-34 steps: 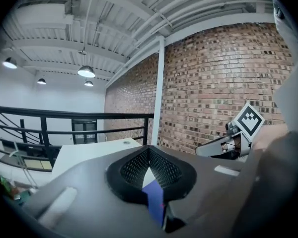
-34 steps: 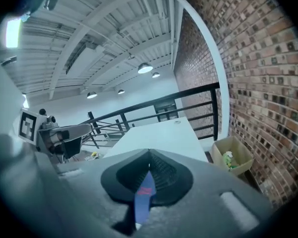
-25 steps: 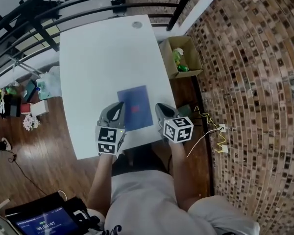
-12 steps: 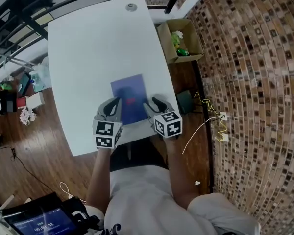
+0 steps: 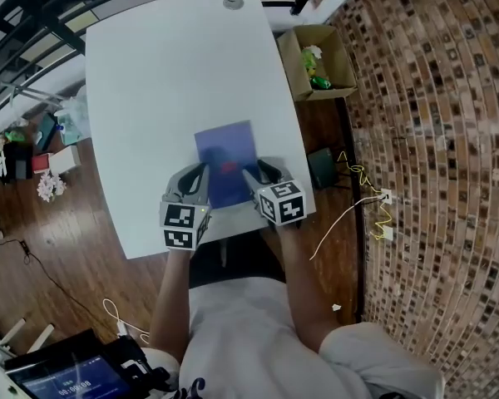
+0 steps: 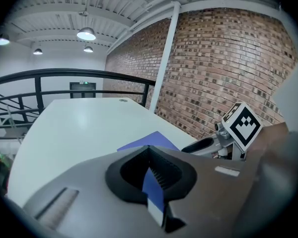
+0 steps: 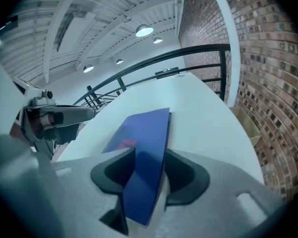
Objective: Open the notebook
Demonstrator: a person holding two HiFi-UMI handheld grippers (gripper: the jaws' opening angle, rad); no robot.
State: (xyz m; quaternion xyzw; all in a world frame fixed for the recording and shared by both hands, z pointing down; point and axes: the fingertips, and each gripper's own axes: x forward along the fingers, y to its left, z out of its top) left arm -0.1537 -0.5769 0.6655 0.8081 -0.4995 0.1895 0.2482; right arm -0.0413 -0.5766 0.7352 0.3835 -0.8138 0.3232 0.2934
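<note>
We see a flat blue rectangular notebook (image 5: 226,163) lying closed on the white tabletop (image 5: 166,81), close to the table's near edge and towards its right side. A small red mark shows on its cover.

We hold the left gripper (image 5: 196,173) at the notebook's near left corner. In the left gripper view its jaws are drawn tight together, with a thin sliver of the blue notebook pinched between the ribbed pads.

The right gripper (image 5: 258,171) sits at the near right corner. Its jaws have just been opening and now stand wide apart. The notebook's edge runs between them, and the pads are not pressing on it.

Both grippers point down and away from us, and their black-and-white marker cubes (image 5: 183,225) face up towards the head view.

Past the table's right edge, an open cardboard box (image 5: 338,52) with something green (image 5: 316,65) inside stands on the wooden floor (image 5: 66,248), beside a brick wall (image 5: 432,140).
</note>
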